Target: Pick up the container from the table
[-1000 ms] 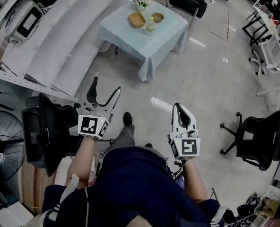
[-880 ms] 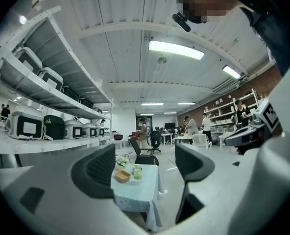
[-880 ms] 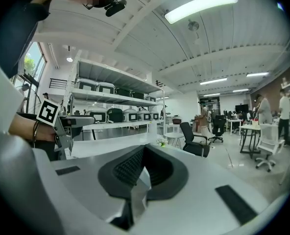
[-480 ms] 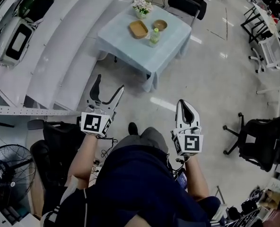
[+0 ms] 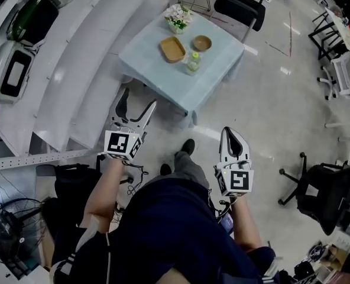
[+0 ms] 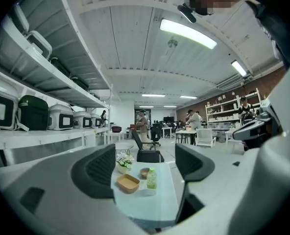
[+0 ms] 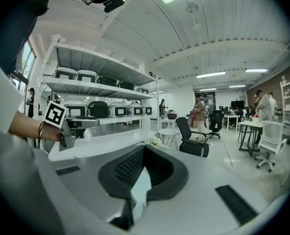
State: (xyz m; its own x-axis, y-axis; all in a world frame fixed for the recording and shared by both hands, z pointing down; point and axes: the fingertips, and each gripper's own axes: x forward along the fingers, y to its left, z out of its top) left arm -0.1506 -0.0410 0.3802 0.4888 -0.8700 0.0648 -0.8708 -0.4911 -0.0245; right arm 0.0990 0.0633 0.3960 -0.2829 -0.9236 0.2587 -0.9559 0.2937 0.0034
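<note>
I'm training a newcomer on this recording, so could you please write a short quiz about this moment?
1. True or false: the left gripper has its fingers apart.
2. Where is the tan tray? A) on the table B) on a shelf C) on the floor
3. How many things stand on the table?
Key: 1 true; 2 A; 3 four: flowers, tray, bowl, bottle.

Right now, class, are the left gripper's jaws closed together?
No, the left gripper has its jaws wide apart, and the far table shows in the gap between them.
</note>
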